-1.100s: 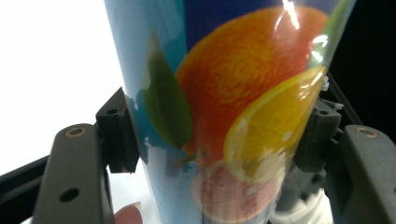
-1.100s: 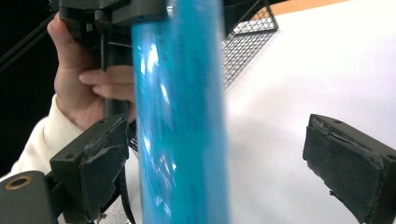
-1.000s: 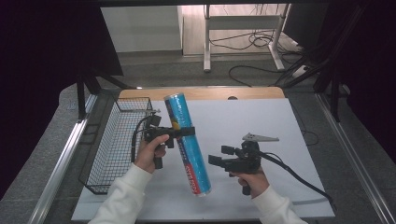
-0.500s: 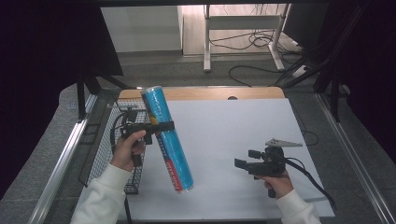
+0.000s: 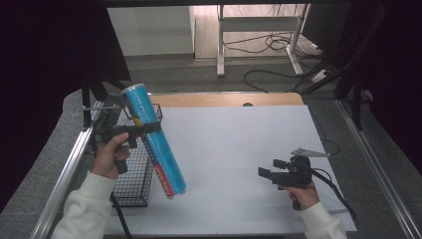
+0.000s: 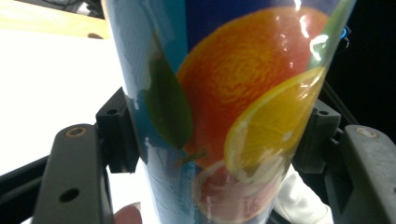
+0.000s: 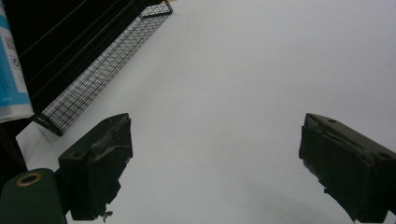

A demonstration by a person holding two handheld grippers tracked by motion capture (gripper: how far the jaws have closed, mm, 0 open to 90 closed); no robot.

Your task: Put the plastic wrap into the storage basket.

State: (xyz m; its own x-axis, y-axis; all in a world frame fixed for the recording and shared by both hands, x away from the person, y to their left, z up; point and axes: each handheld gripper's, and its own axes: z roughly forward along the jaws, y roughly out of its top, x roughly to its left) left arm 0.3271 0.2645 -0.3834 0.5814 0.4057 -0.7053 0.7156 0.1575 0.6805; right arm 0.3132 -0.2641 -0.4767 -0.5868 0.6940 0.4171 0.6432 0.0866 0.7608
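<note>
A long blue tube [image 5: 154,144] printed with orange slices [image 6: 233,116] hangs tilted, its top leaning far-left and its lower end near the table beside the wire basket [image 5: 134,184]. My left gripper [image 5: 146,127] is shut on the tube's upper part, with a black jaw pressed to each side in the left gripper view [image 6: 217,140]. My right gripper [image 5: 268,168] hovers low over the white table at the right. Its jaws [image 7: 215,168] stand open and have just been closing a little, with nothing between them.
The black wire basket [image 7: 107,65] lies along the table's left edge, with the tube's end [image 7: 11,70] beside it. The white table top [image 5: 234,144] spreads between the two hands. A metal rail runs outside the basket, and cables lie on the floor beyond.
The left gripper has carried the tube from the table's middle leftward and up to the basket's right side. The right hand has drawn back to the right.
</note>
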